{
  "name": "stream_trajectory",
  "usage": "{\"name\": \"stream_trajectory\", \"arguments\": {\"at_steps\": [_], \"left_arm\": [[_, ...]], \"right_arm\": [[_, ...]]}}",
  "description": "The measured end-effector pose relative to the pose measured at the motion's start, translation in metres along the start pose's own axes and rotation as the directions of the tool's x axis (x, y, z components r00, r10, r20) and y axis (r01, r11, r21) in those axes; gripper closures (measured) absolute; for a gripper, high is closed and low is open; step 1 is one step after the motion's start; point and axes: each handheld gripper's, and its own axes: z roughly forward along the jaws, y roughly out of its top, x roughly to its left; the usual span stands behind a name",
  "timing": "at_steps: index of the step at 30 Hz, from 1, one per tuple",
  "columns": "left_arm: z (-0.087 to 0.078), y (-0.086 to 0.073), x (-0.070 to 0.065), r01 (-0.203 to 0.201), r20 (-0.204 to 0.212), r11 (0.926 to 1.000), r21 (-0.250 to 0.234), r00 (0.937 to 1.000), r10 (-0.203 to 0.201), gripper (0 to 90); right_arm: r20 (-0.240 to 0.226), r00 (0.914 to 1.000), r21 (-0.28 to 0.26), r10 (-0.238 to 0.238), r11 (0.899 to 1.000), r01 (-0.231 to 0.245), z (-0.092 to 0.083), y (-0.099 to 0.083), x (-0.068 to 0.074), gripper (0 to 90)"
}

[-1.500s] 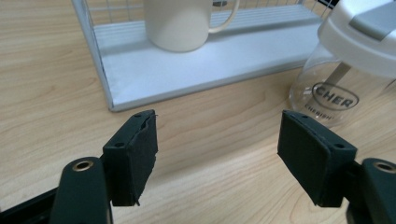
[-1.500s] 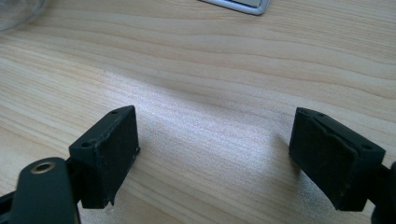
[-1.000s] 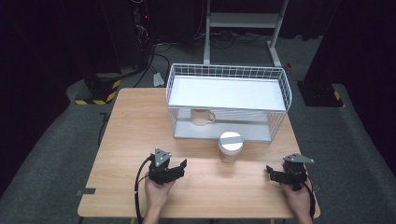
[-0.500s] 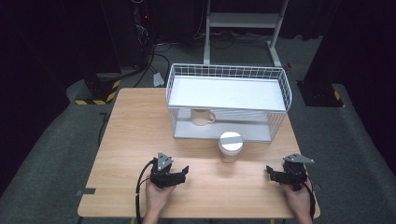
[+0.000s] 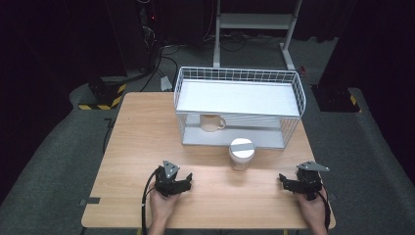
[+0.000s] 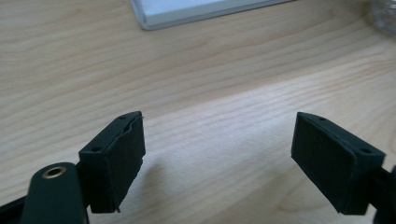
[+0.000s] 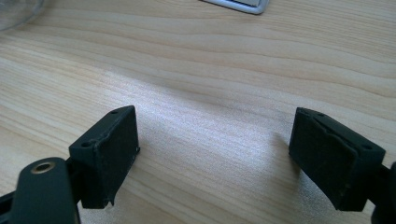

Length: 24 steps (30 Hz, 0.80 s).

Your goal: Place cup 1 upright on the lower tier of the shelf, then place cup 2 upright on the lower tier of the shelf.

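A white wire rack (image 5: 240, 98) stands at the back of the wooden table (image 5: 137, 142). A cream mug (image 5: 211, 122) sits on the rack's lower level, under its shelf. In front of the rack stands a white cup with a grey lid (image 5: 241, 153). My left gripper (image 5: 185, 180) rests low over the table near the front edge, left of the cup. It is open (image 6: 219, 154), with bare wood between its jaws. My right gripper (image 5: 284, 181) is near the front right corner, also open (image 7: 215, 154) and holding nothing.
The rack's white base shows as a corner (image 6: 196, 11) at the top of the left gripper view and as an edge (image 7: 238, 3) in the right gripper view. The cup's blurred side (image 7: 14, 11) is at the top left there. Beyond the table are a dark floor and a metal stand (image 5: 254, 29).
The left gripper has shifted slightly toward the front edge and turned a little. The right gripper, the cup and the mug have stayed put.
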Motion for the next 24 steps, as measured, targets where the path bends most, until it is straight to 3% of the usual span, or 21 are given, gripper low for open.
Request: {"name": "stream_trajectory", "arguments": {"at_steps": [5, 8, 20, 24], "left_arm": [[0.0030, 0.0012, 0.0022, 0.014, -0.012, 0.9994, 0.031, 0.9998, -0.014, 18.0], [0.0079, 0.0030, 0.0036, 0.023, -0.009, 0.9960, 0.086, 0.9997, -0.022, 15.6], [0.0078, 0.0029, 0.0034, 0.033, -0.025, 0.9962, 0.081, 0.9992, -0.031, 17.5], [0.0076, 0.0029, 0.0035, 0.030, -0.024, 0.9960, 0.085, 0.9993, -0.028, 17.5]], "right_arm": [[0.000, 1.0000, 0.000, 0.000, 1.000, 0.000, 0.0000, 0.0000, -0.0001, 15.8], [-0.001, 1.0000, 0.000, 0.001, 1.000, -0.001, 0.0004, 0.0004, -0.0005, 15.9], [-0.006, 1.0000, 0.007, -0.004, 1.000, 0.004, 0.0021, 0.0021, 0.0004, 13.9], [-0.056, 0.9983, -0.008, 0.017, 1.000, -0.017, -0.0022, 0.0024, 0.0033, 12.9]]}}
